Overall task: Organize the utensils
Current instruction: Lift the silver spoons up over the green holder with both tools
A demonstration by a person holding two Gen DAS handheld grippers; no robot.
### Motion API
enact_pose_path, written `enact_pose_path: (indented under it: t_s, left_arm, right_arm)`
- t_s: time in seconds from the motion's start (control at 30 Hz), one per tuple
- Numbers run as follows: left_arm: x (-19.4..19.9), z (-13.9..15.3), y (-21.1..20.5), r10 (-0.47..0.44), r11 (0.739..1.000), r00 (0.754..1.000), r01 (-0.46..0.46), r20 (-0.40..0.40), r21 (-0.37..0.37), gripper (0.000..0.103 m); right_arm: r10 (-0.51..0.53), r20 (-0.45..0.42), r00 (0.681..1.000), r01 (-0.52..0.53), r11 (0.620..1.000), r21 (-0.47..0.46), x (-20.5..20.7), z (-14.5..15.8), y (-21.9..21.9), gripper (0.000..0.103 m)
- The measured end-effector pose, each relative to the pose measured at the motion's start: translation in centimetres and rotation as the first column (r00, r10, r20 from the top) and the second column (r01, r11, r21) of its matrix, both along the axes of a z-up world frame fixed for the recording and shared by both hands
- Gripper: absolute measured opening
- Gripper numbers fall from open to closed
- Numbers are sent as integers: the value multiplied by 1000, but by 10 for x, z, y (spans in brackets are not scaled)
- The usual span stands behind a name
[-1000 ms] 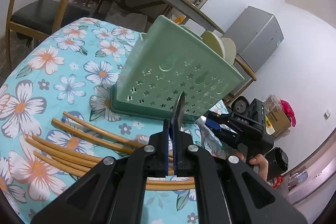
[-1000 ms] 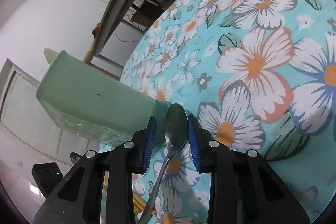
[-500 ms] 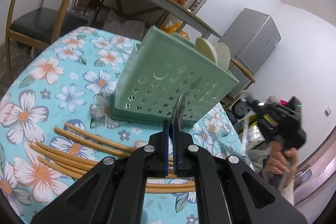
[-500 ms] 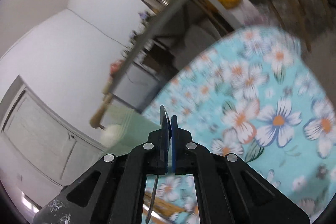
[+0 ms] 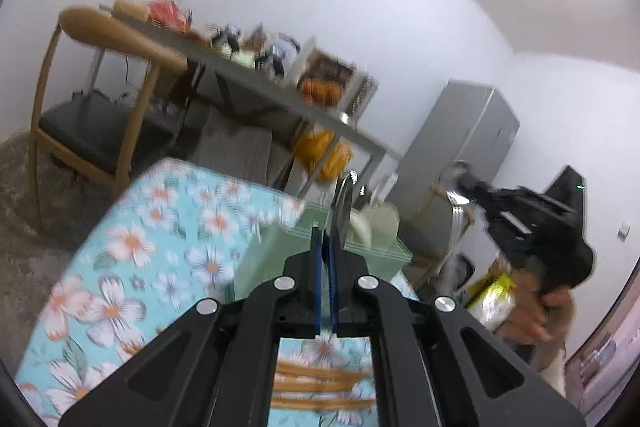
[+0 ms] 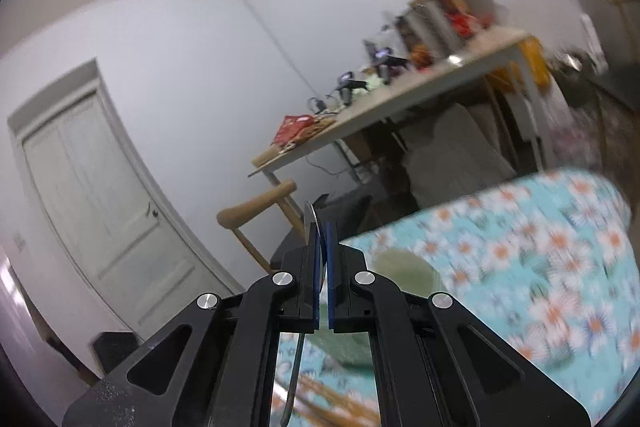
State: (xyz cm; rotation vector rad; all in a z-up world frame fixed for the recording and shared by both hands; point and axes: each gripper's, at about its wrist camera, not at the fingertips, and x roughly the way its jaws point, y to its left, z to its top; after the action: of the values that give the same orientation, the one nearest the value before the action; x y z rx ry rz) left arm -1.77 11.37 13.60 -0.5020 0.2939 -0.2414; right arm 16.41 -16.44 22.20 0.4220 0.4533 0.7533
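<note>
1. We see the left gripper (image 5: 326,247) with jaws clamped tight on a flat metal spoon (image 5: 343,203), bowl edge-on, sticking up past the blue pads.
2. The right gripper (image 6: 322,247) has just closed its jaws; they pinch a second metal spoon (image 6: 311,223), whose thin handle hangs down below.
3. A pale green perforated plastic utensil holder (image 5: 276,251) sits on the turquoise floral tablecloth (image 5: 168,255), just beyond the left spoon; cream-coloured pieces (image 5: 378,223) poke from its top.
4. Tan wooden chopsticks (image 5: 320,383) lie loose on the cloth under the left gripper.
5. In the left view a person's hand (image 5: 532,303) grips the right gripper's black body, well above the table.
</note>
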Motion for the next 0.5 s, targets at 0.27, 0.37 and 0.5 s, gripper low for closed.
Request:
enact_pose_path:
  t_s: [0.27, 0.37, 0.5]
  left_arm:
    - [-5, 2, 24, -2, 998, 1000, 4, 16, -70, 2]
    - [-3, -5, 31, -6, 996, 1000, 5, -4, -91, 2]
    - [1, -7, 37, -10, 993, 1000, 9, -6, -116, 2]
  right_arm:
    - [45, 52, 998, -32, 976, -217, 51, 9, 85, 1]
    - [10, 138, 990, 36, 945, -326, 53, 8, 97, 1]
    - [-29, 239, 971, 122, 914, -388, 45, 8, 98, 1]
